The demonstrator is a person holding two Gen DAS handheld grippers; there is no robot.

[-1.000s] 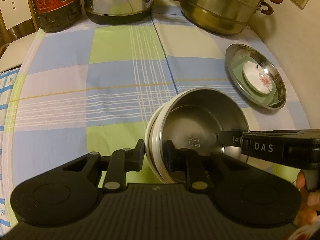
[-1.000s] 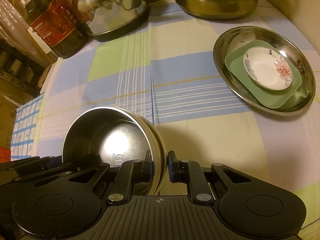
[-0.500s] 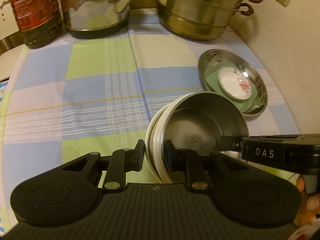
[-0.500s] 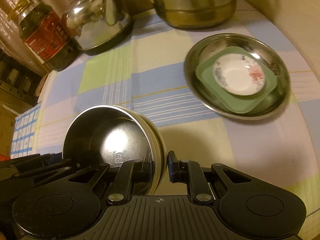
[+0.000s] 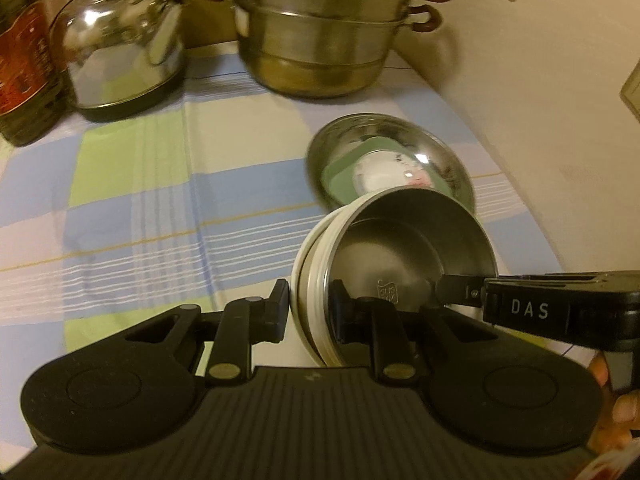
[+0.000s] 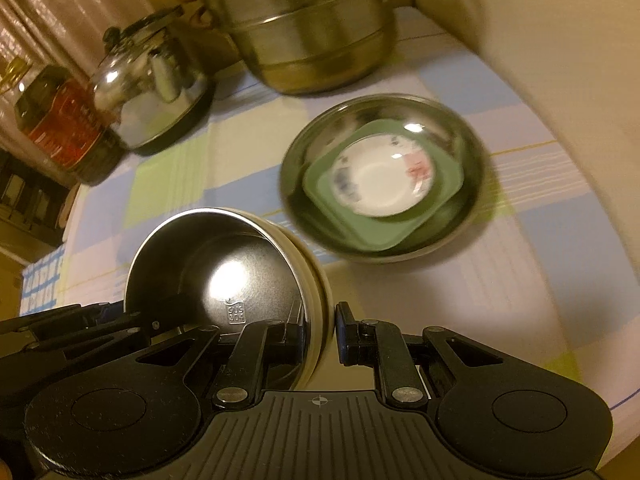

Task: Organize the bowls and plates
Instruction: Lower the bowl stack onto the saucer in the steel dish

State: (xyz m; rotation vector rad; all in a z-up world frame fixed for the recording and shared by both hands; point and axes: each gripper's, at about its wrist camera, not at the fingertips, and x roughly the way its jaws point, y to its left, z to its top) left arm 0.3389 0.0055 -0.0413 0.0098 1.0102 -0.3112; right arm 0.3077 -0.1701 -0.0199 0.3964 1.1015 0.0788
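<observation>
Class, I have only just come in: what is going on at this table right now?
A person is using two hand-held grippers together. The left gripper and the right gripper each have their fingers clamped on opposite sides of the rim of a steel bowl nested in a cream outer shell, holding it tilted above the checked tablecloth. Just beyond it sits a steel plate already stacked with a green square dish and a small white saucer. A kettle and steamer pot stand behind.

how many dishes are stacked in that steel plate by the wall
2: a green square dish lying in the steel plate, and a white floral saucer on top of it. Anything underneath is hidden.
</observation>
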